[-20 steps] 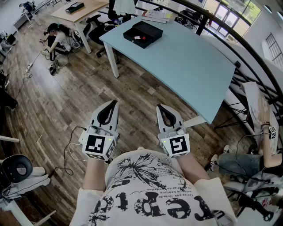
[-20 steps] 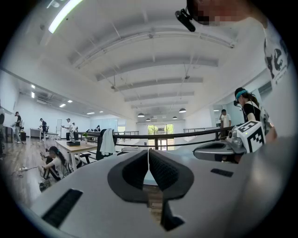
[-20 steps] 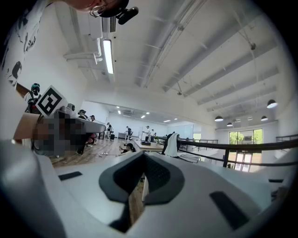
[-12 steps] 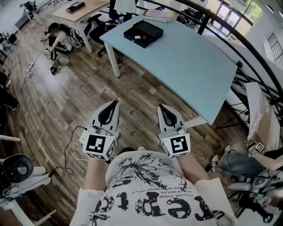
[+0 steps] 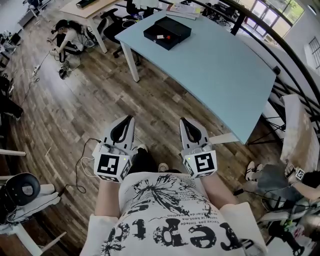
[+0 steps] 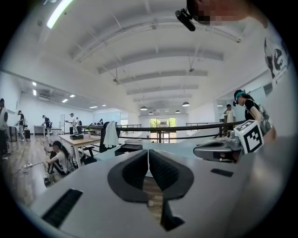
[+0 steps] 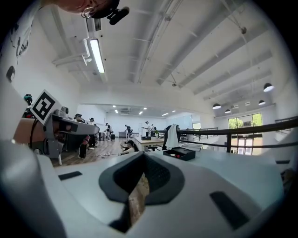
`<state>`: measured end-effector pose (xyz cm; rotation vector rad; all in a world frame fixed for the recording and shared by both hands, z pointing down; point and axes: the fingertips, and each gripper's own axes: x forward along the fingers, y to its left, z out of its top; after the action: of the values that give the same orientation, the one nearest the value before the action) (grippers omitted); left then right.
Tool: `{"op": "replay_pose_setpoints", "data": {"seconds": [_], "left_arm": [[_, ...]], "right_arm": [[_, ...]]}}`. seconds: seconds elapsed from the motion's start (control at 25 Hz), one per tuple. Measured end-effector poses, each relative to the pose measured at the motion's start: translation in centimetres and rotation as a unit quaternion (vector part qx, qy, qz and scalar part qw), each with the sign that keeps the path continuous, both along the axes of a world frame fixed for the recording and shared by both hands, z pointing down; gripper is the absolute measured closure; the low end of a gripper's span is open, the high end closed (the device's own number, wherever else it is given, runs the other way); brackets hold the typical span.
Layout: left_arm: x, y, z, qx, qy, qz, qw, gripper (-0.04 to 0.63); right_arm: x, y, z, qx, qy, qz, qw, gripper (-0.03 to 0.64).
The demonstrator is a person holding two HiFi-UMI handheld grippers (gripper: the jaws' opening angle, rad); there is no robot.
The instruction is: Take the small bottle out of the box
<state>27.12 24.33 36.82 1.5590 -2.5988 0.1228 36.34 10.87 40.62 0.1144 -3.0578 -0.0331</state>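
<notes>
A black open box [image 5: 167, 32] lies at the far end of a light blue table [image 5: 220, 75], well ahead of me. Inside it shows a small white item with a red end [image 5: 161, 36]; it is too small to tell if this is the bottle. My left gripper [image 5: 129, 119] and right gripper [image 5: 183, 121] are held side by side over the wooden floor, short of the table. In the left gripper view the left gripper [image 6: 148, 153] is shut and empty. In the right gripper view the right gripper [image 7: 143, 155] is shut and empty, with the box [image 7: 182, 153] beyond it.
A person [image 5: 67, 37] sits on the floor at the far left, near a wooden desk [image 5: 95, 7] and office chairs [image 5: 115, 27]. A black railing [image 5: 280, 65] runs behind the table. Another person [image 5: 280, 182] is at the right. A cable [image 5: 80, 165] lies on the floor.
The view has shifted forward a little, so the table and box sit slightly higher and to the right. My shoes now show below the grippers. Both grippers stay shut, side by side.
</notes>
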Motion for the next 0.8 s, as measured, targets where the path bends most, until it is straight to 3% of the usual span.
{"op": "replay_pose_setpoints", "data": {"seconds": [0.28,0.8], "left_arm": [[-8.9,-2.3,0.9,0.009,0.003,0.004,0.9999,0.572],[-35.5,-9.2,-0.2,0.013,0.011,0.088,0.9960,0.572]], "right_arm": [[-7.6,-1.8,1.6,0.012,0.016,0.006,1.000,0.608],[-31.6,-8.5,0.4,0.026,0.027,0.115,0.993,0.609]]}}
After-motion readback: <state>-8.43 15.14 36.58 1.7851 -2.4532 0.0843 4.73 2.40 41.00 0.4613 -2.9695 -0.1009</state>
